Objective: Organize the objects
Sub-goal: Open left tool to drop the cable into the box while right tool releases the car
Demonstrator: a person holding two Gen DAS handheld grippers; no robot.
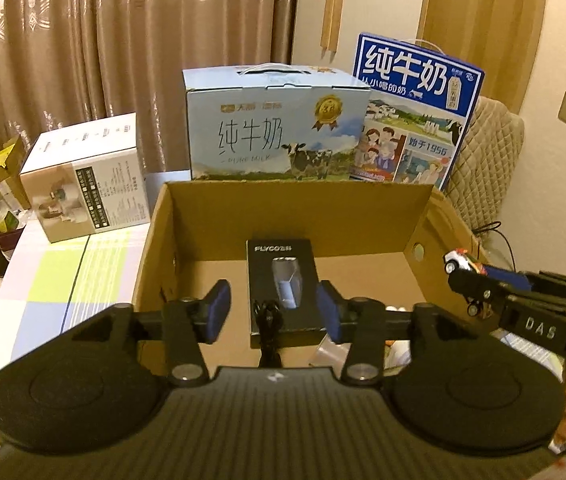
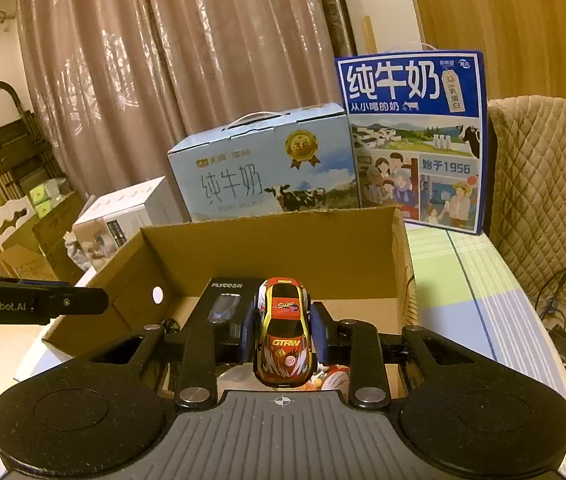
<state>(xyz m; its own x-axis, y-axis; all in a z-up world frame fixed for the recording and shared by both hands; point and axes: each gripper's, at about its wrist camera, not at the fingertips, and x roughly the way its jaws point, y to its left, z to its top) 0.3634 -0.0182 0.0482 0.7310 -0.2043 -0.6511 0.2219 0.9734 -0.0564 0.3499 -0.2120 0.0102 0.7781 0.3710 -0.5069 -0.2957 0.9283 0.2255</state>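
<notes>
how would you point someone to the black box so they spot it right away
Find the open cardboard carton in front of the two milk cases. The black box lies flat on its floor, with a clear window in its lid; it is the only dark, flat package in there.

One open cardboard box (image 1: 363, 208) sits ahead of the tongs, holding one black shaver box (image 1: 281, 280). One toy car (image 2: 285, 332) sits between the right tongs. Two milk cartons (image 1: 275, 128) and one white box (image 1: 91, 176) stand beyond.
</notes>
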